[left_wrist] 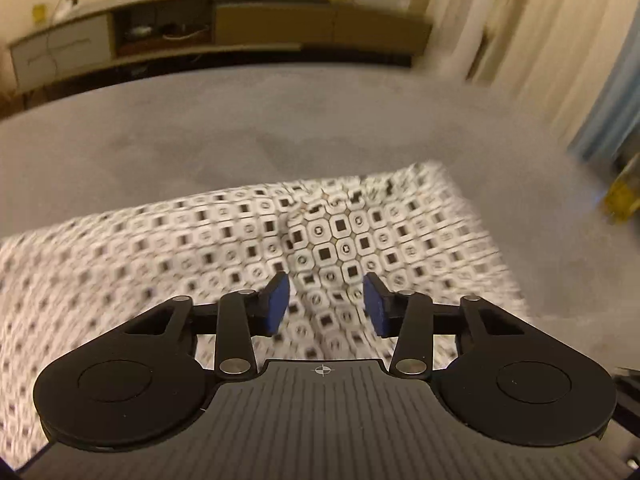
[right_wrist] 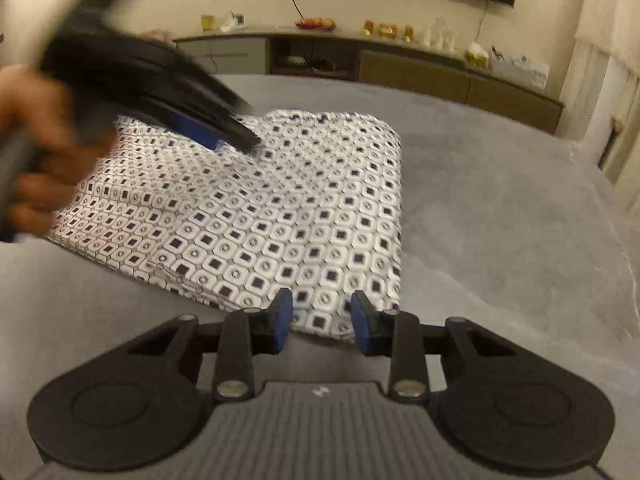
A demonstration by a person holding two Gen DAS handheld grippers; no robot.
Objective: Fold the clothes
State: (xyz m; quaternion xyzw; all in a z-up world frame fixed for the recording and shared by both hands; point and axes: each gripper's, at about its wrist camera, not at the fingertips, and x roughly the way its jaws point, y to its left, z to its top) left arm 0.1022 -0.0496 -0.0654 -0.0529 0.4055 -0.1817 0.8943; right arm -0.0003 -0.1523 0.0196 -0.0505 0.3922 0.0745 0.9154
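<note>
1. White fabric with dark squares and ringed octagons: a folded garment (right_wrist: 256,208) is laid flat on the grey bed surface (right_wrist: 500,220), folded into a rough rectangle, its far-right corner rounded by the fold.
2. Garment is placed toward the left half of the bed in the right wrist view; its near corner reaches the near edge area, just in front of the right gripper.
3. Right gripper (right_wrist: 321,318) is held low over the near corner of the garment; jaws are apart, blue pads (right_wrist: 285,316) either side of the cloth corner, nothing clamped.
4. Left gripper (left_wrist: 326,304) is held above the garment (left_wrist: 340,240), jaws spread, blue pads (left_wrist: 278,304) clear of the cloth as far as can be seen; whether cloth is touched cannot be told.
5. Left gripper (right_wrist: 224,136) is also seen, blurred, from the right wrist view over the far-left part of the garment, gripped by the left hand (right_wrist: 44,152).
6. Left wrist view is motion-blurred at the garment edges.
7. Beyond the far edge of the bed a long low cabinet (right_wrist: 440,76) is set against the wall, small gold and orange items on top.
8. Pale curtains (left_wrist: 560,40) are hung at the right.
</note>
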